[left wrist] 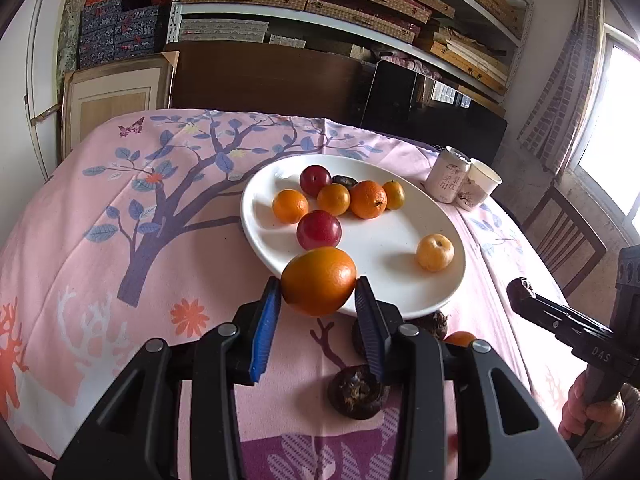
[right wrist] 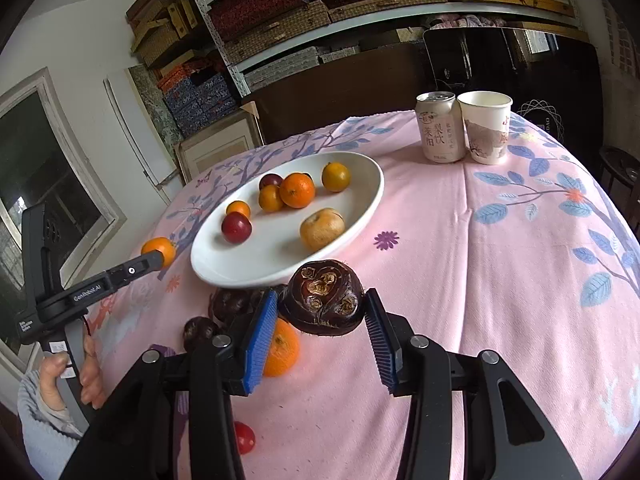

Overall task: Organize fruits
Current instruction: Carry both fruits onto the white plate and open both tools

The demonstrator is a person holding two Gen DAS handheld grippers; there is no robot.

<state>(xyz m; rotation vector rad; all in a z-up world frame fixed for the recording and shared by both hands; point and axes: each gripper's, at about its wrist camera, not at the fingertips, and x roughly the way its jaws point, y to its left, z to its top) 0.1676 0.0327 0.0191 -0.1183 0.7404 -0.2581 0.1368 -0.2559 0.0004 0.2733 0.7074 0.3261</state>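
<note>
My left gripper (left wrist: 318, 292) is shut on a large orange (left wrist: 319, 281), held above the near rim of the white plate (left wrist: 400, 280). The same orange (right wrist: 159, 251) shows at the left gripper's tip in the right wrist view. My right gripper (right wrist: 322, 312) is shut on a dark brown water chestnut (right wrist: 326, 298), lifted over the pink cloth just in front of the plate (right wrist: 248, 264). The plate holds several small oranges, two red plums (left wrist: 319, 230) and a pale yellow fruit (left wrist: 435, 252).
On the cloth near the plate lie more dark chestnuts (left wrist: 357, 391), an orange (right wrist: 281, 347) and a small red fruit (right wrist: 244, 437). A drink can (right wrist: 439, 126) and a paper cup (right wrist: 486, 126) stand at the table's far side. A chair (left wrist: 564, 236) stands at the right.
</note>
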